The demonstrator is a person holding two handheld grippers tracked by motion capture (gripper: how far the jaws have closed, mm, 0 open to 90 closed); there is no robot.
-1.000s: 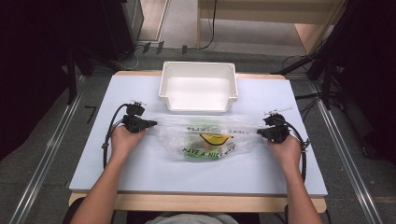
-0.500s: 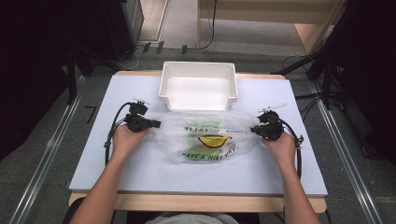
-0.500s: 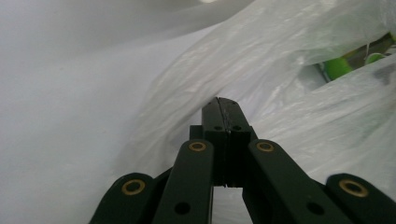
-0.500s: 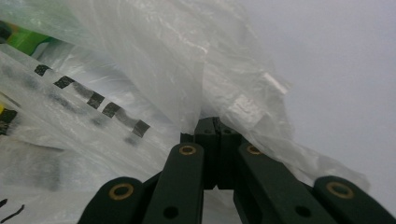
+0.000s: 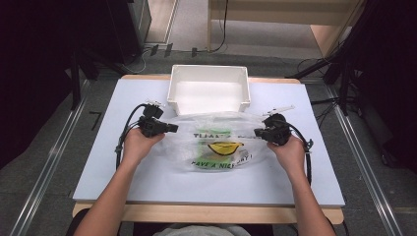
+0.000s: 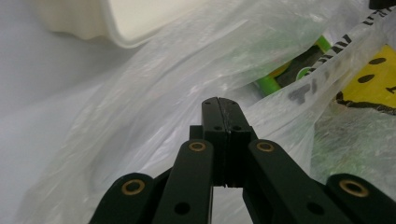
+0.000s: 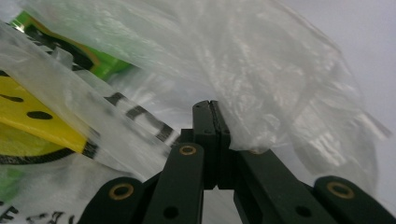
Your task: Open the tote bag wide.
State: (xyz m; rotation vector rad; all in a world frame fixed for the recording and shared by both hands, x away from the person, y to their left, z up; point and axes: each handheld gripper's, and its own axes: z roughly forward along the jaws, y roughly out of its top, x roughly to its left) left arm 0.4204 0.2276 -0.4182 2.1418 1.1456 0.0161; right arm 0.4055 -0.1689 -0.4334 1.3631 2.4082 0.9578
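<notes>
Both grippers have carried the bag up the frame toward the bin since a second ago.

High view: left gripper and right gripper hold the bag stretched at mid-frame over the counter, its top edge touching the bin. Left gripper view: jaws clamped on the bag's film, bin upper left. Right gripper view: jaws pinch the film likewise. Judged step: lifting the bag; next it must clear the bin's rim.
</notes>
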